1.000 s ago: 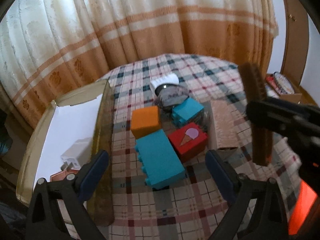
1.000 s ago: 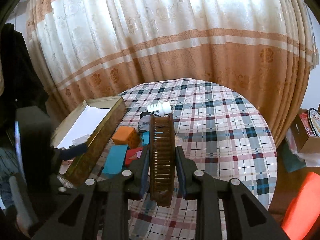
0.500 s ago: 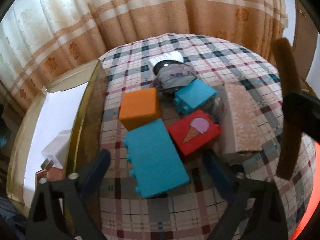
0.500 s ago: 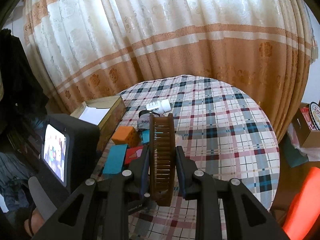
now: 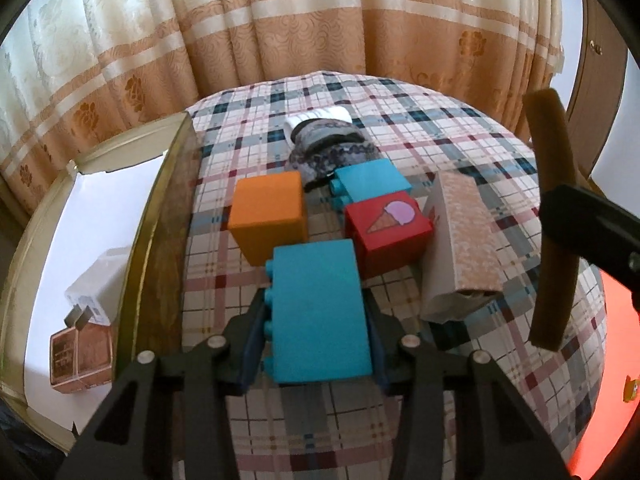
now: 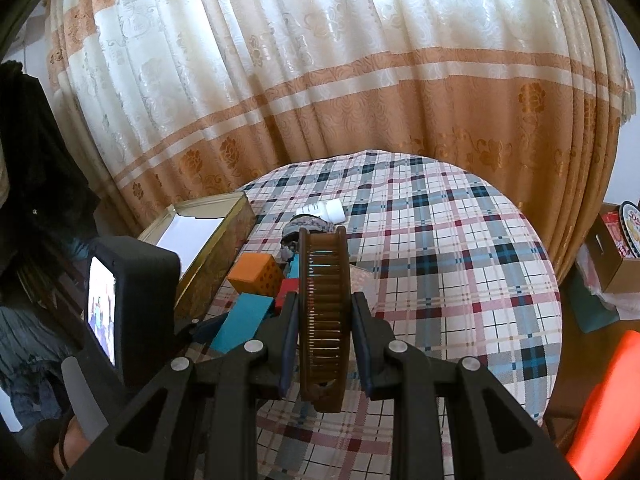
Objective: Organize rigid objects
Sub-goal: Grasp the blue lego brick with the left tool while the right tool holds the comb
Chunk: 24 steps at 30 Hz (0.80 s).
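Nearest the left wrist camera, the left hand-held gripper [image 5: 316, 334] has dropped over the large teal block [image 5: 318, 312] in the last second. Its jaws, wide apart over the pile a moment ago, now sit along both long sides of the block, touching or nearly so; whether they truly pinch it I cannot tell. The block still rests on the checked counter [image 5: 304, 436], so I judge the pick about to begin.

Just beyond it lie the orange block [image 5: 267, 216] and the red block [image 5: 386, 232] with an ice-cream picture. Beside the red one lies a tan carton [image 5: 460, 240], and behind it a smaller teal block [image 5: 370, 182].

The open box [image 5: 160, 240], likely the destination, stands close to the left with small items already inside.

Further right, the right hand-held gripper [image 6: 323, 346] stays clamped on the brown comb [image 6: 323, 312], held upright above the counter, unchanged over the second.
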Motion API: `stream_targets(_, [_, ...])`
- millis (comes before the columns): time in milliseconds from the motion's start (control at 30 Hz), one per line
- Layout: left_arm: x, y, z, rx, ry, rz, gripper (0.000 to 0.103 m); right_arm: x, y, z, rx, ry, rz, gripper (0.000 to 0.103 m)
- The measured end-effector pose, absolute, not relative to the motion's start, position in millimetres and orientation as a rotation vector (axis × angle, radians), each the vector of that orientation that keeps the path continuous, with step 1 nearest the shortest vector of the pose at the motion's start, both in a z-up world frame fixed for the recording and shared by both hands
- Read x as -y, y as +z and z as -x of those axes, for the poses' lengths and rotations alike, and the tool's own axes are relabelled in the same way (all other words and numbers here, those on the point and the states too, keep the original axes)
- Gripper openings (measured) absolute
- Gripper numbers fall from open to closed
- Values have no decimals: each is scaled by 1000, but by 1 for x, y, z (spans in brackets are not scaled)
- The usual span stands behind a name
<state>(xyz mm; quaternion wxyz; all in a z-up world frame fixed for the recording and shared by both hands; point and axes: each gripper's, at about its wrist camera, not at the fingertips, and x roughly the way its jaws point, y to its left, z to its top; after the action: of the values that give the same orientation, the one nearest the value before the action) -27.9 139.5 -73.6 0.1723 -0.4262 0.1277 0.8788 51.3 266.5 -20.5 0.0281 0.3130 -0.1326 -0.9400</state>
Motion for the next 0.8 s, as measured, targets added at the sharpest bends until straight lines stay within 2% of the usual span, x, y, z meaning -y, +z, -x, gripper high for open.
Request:
stream_targets(600, [-115, -24, -8, -184, 2517, 851, 44, -270, -23, -53, 438, -2948, -953, 28])
stream_targets(800, [-112, -19, -10, -119, 2477, 821, 43, -272, -25, -53, 445, -2972, -956, 28])
